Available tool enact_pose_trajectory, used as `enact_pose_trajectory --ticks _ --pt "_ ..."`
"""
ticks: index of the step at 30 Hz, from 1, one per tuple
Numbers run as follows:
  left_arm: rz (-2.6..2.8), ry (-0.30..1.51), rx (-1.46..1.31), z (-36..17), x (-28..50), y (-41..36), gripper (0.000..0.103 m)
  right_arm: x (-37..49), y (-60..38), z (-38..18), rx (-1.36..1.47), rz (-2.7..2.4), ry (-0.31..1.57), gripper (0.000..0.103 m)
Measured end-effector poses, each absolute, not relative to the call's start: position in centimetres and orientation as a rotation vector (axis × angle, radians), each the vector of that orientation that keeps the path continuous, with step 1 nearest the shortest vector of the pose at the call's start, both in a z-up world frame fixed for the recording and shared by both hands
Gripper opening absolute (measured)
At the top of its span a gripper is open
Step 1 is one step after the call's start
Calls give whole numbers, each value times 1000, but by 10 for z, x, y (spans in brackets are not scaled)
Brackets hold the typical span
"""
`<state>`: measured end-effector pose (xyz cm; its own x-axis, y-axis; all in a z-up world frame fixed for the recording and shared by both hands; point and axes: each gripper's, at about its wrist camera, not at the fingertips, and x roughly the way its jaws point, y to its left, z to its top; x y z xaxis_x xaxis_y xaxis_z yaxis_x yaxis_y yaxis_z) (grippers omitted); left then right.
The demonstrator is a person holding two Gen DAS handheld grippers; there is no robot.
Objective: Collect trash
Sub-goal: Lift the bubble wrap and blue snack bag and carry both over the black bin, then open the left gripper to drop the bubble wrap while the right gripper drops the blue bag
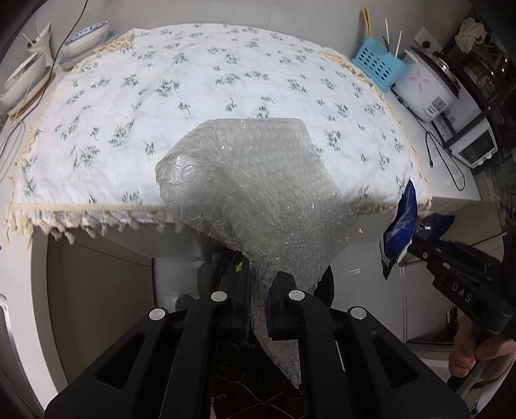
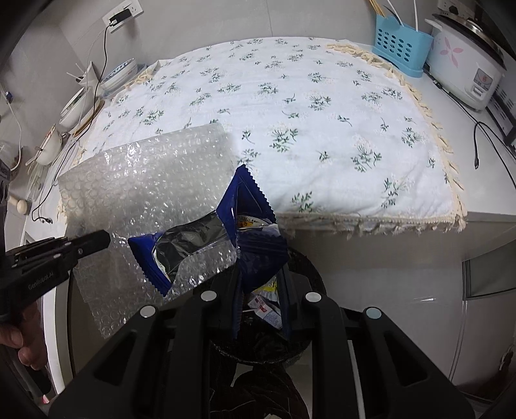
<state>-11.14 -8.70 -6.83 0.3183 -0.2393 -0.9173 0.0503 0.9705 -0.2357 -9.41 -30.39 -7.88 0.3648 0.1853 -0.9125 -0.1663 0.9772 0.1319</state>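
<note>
Grey wall (image 2: 258, 25) behind white counter (image 2: 483, 135). Floral fringed cloth (image 2: 290, 112) covers counter. Black bin (image 2: 303, 274) below edge. Left tool (image 1: 258, 290) pinches bubble wrap (image 1: 258, 180); right tool (image 2: 261, 283) pinches blue wrapper (image 2: 254, 238) above bin.

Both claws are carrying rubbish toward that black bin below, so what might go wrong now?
The bubble wrap is far wider than the left gripper pinching one corner, so it may drape over the bin rim rather than fall in. The blue wrapper in the right gripper overlaps the wrap in the right wrist view; they might snag.
</note>
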Motion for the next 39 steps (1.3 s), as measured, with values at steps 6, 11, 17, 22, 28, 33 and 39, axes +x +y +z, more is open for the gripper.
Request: enact_pose_trajectory --ticks 6,11,17,22,28,33,39 --pt "-183 1277 -164 -93 -129 -99 6 -107 -310 -97 16 227 1208 18" --pt "-164 1323 -156 -120 -140 -104 6 -117 -315 -118 13 224 1242 18" --pt "-151 1386 -144 -155 -149 -113 6 -127 -319 -144 15 228 1288 18" --pt "-134 1425 -132 -185 -150 -118 6 -128 -321 -165 15 226 1316 18" --pt "-115 1447 -126 -216 -143 -122 6 -126 -322 -185 11 220 1342 18" --pt "-117 1451 -112 -232 -137 -128 6 -122 -324 -197 12 209 1362 18" --pt "-122 1463 -92 -248 -134 -138 11 -118 -324 -207 15 196 1384 18"
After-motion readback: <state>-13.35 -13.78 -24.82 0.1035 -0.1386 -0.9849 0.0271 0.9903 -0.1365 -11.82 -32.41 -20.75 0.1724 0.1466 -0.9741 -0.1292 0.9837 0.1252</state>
